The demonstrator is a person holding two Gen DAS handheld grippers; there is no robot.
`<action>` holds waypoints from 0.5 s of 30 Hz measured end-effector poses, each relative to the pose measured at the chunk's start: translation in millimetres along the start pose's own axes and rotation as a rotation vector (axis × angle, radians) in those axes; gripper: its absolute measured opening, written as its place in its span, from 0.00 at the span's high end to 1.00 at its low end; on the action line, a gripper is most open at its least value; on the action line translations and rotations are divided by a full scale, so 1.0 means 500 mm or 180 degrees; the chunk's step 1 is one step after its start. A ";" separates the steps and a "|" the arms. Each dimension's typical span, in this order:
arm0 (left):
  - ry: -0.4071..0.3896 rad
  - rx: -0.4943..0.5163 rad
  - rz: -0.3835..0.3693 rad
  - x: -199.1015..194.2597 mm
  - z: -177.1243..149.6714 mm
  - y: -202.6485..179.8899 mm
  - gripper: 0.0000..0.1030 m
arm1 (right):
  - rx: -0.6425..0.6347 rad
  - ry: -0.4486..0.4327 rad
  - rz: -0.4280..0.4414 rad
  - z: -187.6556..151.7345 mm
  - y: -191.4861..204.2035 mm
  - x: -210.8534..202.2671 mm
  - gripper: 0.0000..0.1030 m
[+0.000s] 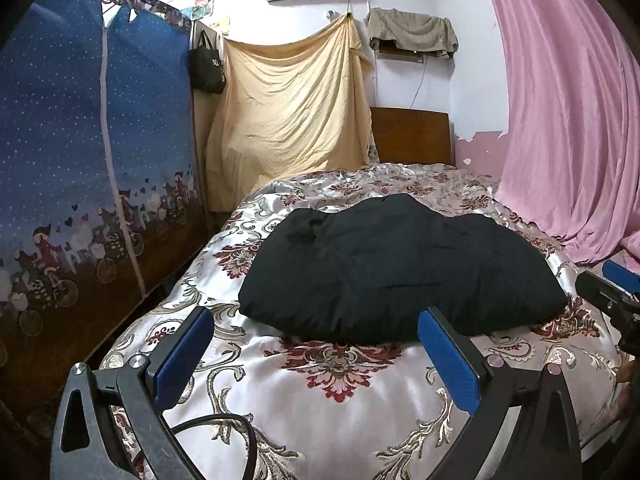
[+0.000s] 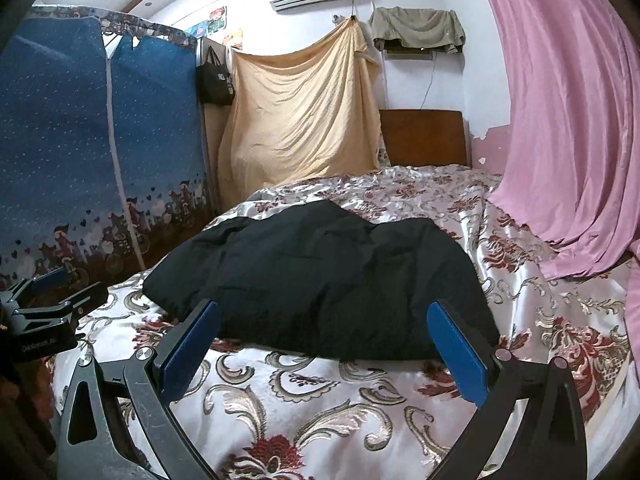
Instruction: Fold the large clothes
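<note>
The bed (image 1: 360,400) carries a floral satin cover. At its middle, toward twelve o'clock from both grippers, lies the black garment (image 1: 400,268), folded into a bulky bundle. The left gripper (image 1: 316,344) and right gripper (image 2: 324,336) hover before it, jaws wide, empty.
</note>
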State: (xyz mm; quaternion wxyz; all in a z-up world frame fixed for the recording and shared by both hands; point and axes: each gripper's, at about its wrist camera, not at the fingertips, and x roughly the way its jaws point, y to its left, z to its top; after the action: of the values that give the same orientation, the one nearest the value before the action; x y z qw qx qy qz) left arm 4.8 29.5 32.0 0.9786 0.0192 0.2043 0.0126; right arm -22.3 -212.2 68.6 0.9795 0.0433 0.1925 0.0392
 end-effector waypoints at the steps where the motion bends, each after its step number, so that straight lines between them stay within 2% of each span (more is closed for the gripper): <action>1: 0.0001 0.0004 -0.0001 0.001 0.000 0.000 0.00 | -0.0005 0.0011 -0.0004 -0.001 0.000 0.001 0.02; 15: -0.0013 0.0018 0.0009 -0.006 -0.005 -0.002 0.00 | -0.0017 0.0029 -0.0012 -0.006 0.005 0.001 0.02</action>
State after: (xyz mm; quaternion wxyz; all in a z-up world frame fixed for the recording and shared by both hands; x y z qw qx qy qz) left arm 1.0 28.6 30.7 0.9790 0.0222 0.2022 0.0134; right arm -23.2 -209.7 65.8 0.9788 0.0401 0.1970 0.0382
